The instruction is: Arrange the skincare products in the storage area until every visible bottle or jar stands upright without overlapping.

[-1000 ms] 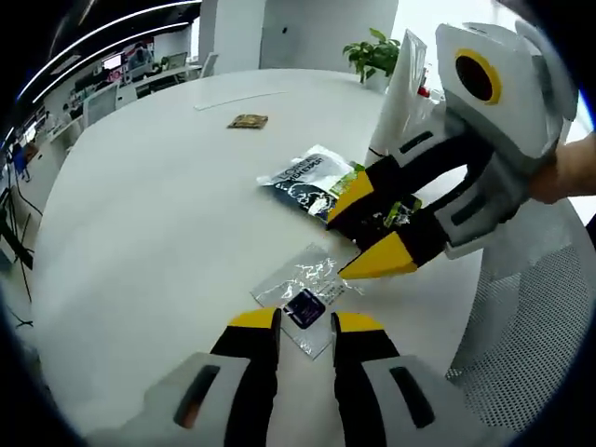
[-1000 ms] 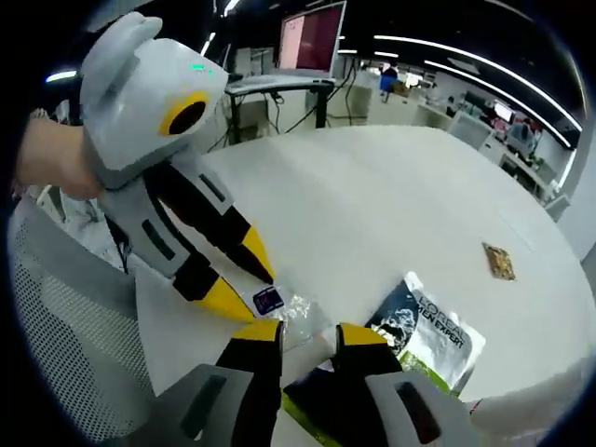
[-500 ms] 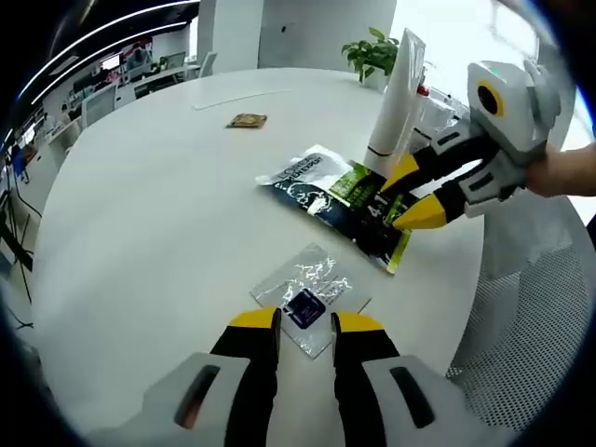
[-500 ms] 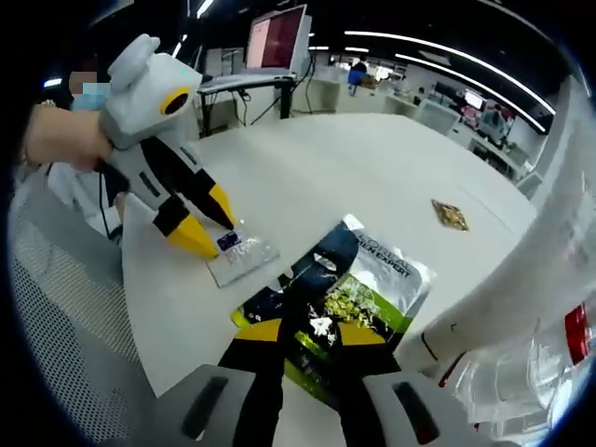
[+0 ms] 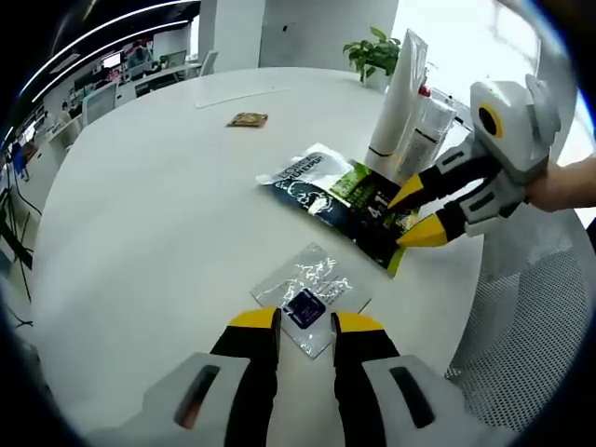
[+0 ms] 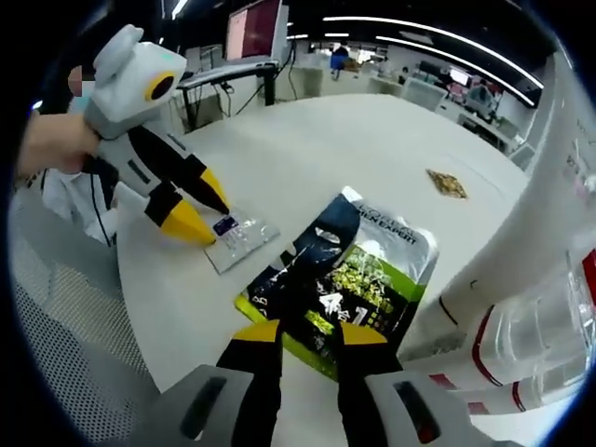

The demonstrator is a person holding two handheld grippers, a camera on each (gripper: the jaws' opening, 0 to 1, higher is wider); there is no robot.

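Pointing down at the white counter (image 5: 140,242), the left gripper (image 5: 305,321) has its jaws a little apart, holding nothing. A small clear packet (image 5: 307,298) with a dark square lies flat right at its tips. Farther on lies a dark and green pouch (image 5: 349,200), flat too. The right gripper (image 6: 305,328) hangs open over the pouch's near edge. Just past the pouch, a tall white tube (image 5: 396,93) stands up beside a clear bottle (image 5: 430,126). A small brown packet (image 5: 248,120) lies far off.
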